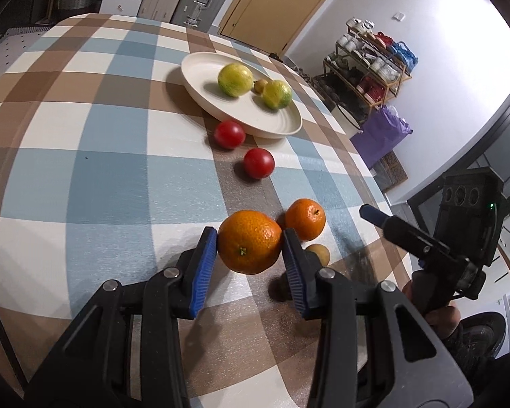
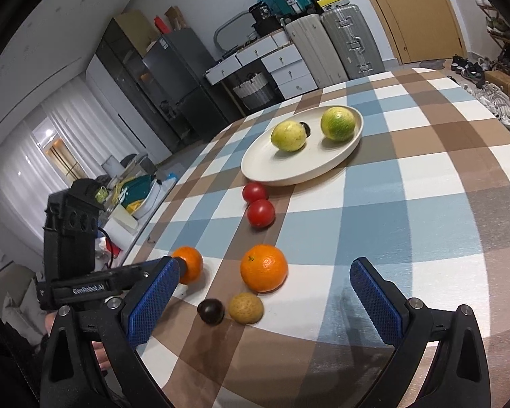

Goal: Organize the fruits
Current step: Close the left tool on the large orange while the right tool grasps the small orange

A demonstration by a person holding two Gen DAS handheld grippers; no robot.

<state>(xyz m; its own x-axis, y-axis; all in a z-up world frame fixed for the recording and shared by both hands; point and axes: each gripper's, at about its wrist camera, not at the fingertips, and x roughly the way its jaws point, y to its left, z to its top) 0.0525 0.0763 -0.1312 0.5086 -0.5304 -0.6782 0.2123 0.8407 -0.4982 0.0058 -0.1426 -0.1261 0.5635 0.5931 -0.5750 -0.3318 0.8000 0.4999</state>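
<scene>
Nearest the left wrist camera, the left tongs point(image 1: 250, 250) are clamped on a large orange point(image 1: 249, 241), both blue pads pressed to its sides, and it appears lifted clear of the checked surface point(image 1: 102, 176). To finish this step well, the squeeze should probably stay as it is, the fruit be kept level, and the carry run up the brown stripe above the two red fruits rather than through them. Just behind the held fruit a second orange point(image 1: 305, 219) sits on the cloth, with a small tan fruit point(image 1: 319, 253) half hidden by the right pad. In the right wrist view the right tongs point(image 2: 261, 302) stand wide apart and hold nothing; between their pads lie that tan fruit and a small dark fruit point(image 2: 210, 311), and coming down over only one of them would be the safer pick. Farther on are two red round fruits point(image 1: 259, 163), one just beside the rim of the cream plate point(image 1: 200, 64). The plate already holds two yellow-green fruits point(image 1: 235, 79) with a small one between them, so the open near side looks like the best landing spot. The left tool's body reads "GenRobot.AI" in the right wrist view; other writing is too small to make out.
</scene>
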